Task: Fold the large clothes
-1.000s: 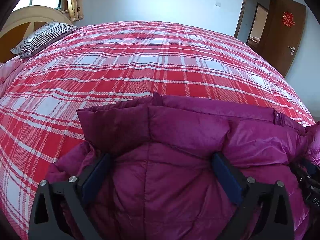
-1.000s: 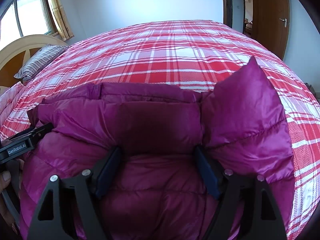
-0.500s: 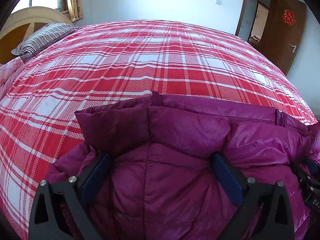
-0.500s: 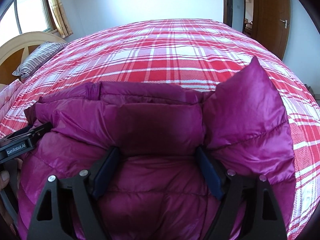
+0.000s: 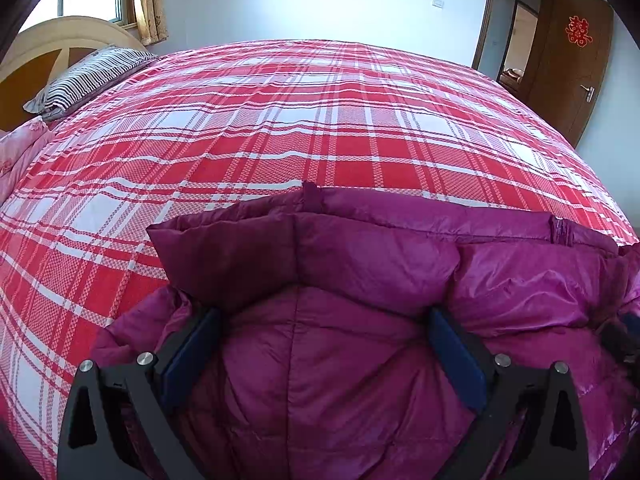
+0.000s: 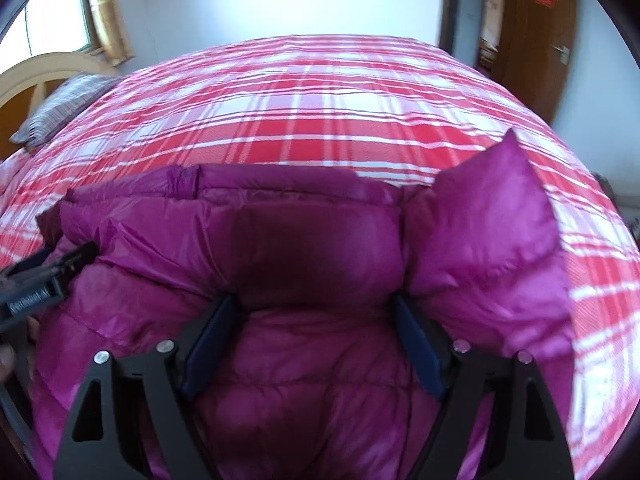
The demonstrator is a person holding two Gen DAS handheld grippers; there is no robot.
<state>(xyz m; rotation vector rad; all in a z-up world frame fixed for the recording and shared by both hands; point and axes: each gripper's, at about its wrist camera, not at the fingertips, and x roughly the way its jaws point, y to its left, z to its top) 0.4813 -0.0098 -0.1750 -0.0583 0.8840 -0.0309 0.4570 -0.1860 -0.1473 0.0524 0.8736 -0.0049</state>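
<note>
Lying between both spread-fingered hand-held grippers, left (image 5: pixel 320 344) and right (image 6: pixel 314 334), one purple jacket (image 5: pixel 360 280) on one bed (image 5: pixel 280 120); right view now blurs, shifted.

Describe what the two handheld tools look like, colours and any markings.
Both look alike: the left tool and right tool have black, angular finger frames with triangular cut-outs, round silver bolts near the knuckles, and flat dark-blue pads on the inner faces. The right view shows white, blurred lettering on the left tool's body. No cables show.
</note>
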